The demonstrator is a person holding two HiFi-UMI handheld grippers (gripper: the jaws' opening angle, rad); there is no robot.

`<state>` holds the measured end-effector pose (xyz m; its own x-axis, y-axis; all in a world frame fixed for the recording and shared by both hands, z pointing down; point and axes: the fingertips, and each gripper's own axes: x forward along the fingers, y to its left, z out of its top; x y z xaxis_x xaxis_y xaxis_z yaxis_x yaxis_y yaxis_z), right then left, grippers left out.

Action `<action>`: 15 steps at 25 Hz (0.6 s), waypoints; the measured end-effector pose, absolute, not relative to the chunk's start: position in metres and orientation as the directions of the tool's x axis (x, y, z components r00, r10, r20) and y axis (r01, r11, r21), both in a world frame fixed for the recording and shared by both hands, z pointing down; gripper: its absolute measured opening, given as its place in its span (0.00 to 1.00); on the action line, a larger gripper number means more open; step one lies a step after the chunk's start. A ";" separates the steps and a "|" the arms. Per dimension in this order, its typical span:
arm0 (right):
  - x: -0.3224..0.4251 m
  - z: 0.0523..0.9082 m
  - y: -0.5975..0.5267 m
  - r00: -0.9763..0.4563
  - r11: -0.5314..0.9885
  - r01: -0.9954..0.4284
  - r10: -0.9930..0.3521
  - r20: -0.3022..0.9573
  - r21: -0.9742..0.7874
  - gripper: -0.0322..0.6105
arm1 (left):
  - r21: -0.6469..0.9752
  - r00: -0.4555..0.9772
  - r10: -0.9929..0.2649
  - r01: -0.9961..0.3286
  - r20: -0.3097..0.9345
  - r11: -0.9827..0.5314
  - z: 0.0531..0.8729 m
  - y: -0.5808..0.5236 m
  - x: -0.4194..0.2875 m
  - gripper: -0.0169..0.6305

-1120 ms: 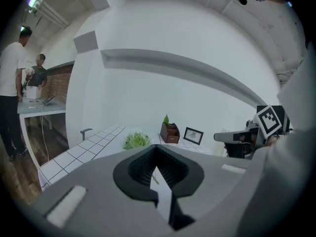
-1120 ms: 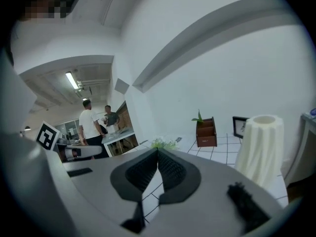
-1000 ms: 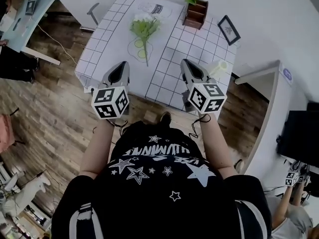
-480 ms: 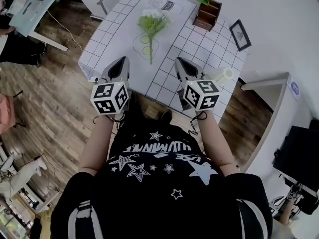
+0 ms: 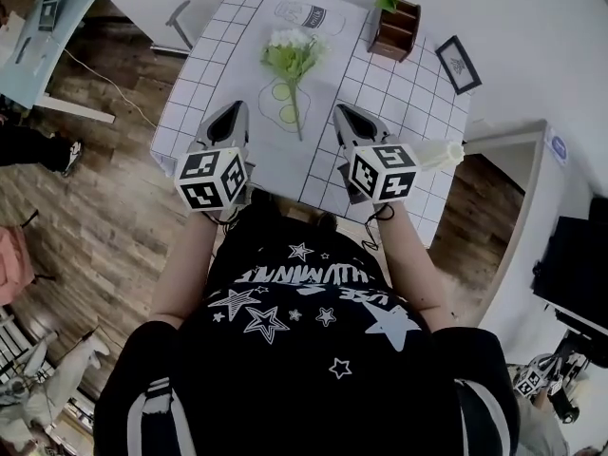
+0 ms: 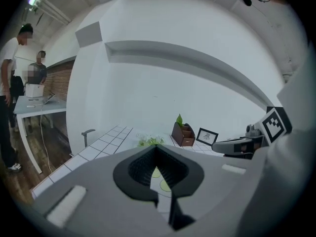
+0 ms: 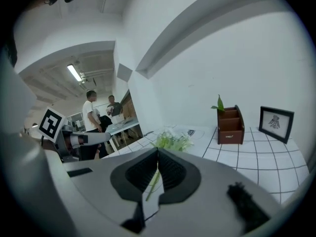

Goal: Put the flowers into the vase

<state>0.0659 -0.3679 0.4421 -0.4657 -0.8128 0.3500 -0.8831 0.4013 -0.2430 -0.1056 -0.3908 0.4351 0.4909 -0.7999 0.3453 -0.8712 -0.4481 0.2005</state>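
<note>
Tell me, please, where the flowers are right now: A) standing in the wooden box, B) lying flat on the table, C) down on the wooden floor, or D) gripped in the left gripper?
B: the flowers lie flat on the checked table, ahead of the left gripper and the right gripper, both shut and empty.
</note>
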 end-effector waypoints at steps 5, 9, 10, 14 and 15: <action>0.047 0.461 -0.400 -0.411 0.331 -0.910 -0.801 0.436 -0.250 0.07 | 0.175 0.528 -0.772 -0.848 0.354 -0.499 0.438 -0.435 -0.132 0.04; 0.024 0.487 -0.420 -0.411 0.299 -0.910 -0.746 0.525 -0.287 0.07 | 0.194 0.553 -0.747 -0.832 0.369 -0.520 0.449 -0.463 -0.151 0.04; 0.020 0.491 -0.424 -0.406 0.290 -0.912 -0.737 0.540 -0.290 0.07 | 0.187 0.561 -0.738 -0.825 0.375 -0.533 0.453 -0.467 -0.154 0.04; 0.011 0.506 -0.442 -0.361 0.240 -0.931 -0.713 0.601 -0.275 0.07 | 0.157 0.604 -0.700 -0.789 0.382 -0.595 0.465 -0.480 -0.161 0.04; 0.008 0.510 -0.447 -0.354 0.232 -0.934 -0.703 0.616 -0.272 0.07 | 0.160 0.613 -0.692 -0.781 0.381 -0.603 0.468 -0.485 -0.163 0.04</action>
<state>0.0085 -0.4473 0.5101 -0.3540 -0.7035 0.6163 -0.9340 0.2316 -0.2721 -0.1635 -0.4847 0.4677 0.6128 -0.6923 0.3811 -0.7813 -0.6033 0.1602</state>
